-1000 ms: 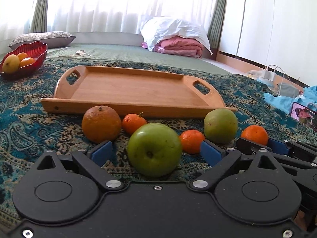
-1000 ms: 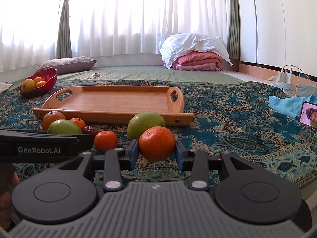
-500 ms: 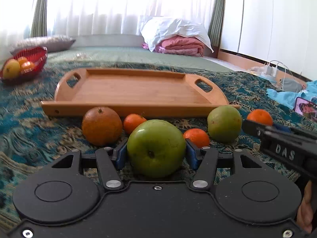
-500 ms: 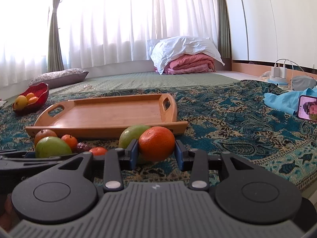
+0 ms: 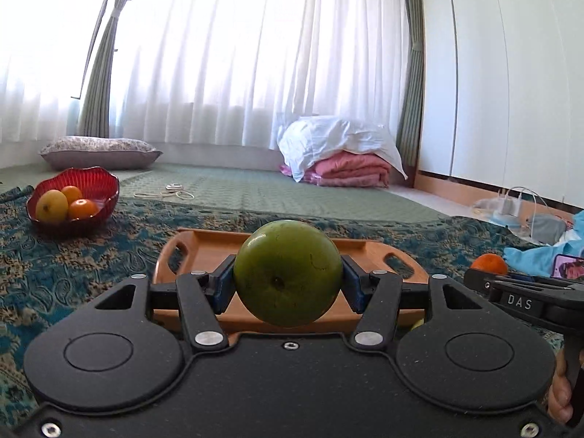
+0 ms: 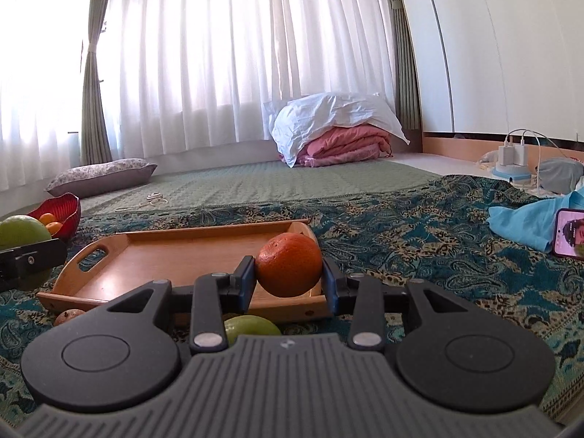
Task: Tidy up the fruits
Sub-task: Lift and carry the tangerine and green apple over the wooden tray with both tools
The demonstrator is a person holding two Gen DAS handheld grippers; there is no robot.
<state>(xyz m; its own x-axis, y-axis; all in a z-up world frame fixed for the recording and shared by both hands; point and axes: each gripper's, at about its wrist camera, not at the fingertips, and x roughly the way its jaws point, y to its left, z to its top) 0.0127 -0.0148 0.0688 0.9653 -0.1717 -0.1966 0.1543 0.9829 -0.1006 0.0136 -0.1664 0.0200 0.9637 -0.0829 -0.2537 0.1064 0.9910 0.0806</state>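
My left gripper [image 5: 288, 284] is shut on a green apple [image 5: 288, 273] and holds it raised in front of the wooden tray [image 5: 193, 252]. My right gripper [image 6: 289, 273] is shut on an orange [image 6: 289, 264], raised over the near right end of the tray [image 6: 175, 255]. The right gripper and its orange [image 5: 489, 264] show at the right of the left wrist view. The left gripper's apple [image 6: 22, 231] shows at the left edge of the right wrist view. A second green fruit [image 6: 252, 326] and a brown fruit [image 6: 67, 315] lie on the cloth before the tray.
A red bowl [image 5: 106, 189] with several fruits stands far left on the patterned blue cloth [image 6: 419, 248]. A phone [image 6: 569, 233] and a blue cloth [image 6: 522, 222] lie at the right. Pillows, folded bedding [image 5: 346, 171] and chargers lie beyond.
Both grippers have lifted their fruits off the cloth. The left gripper closed on the green apple a second ago and raised it. The fruits left on the cloth dropped below view.
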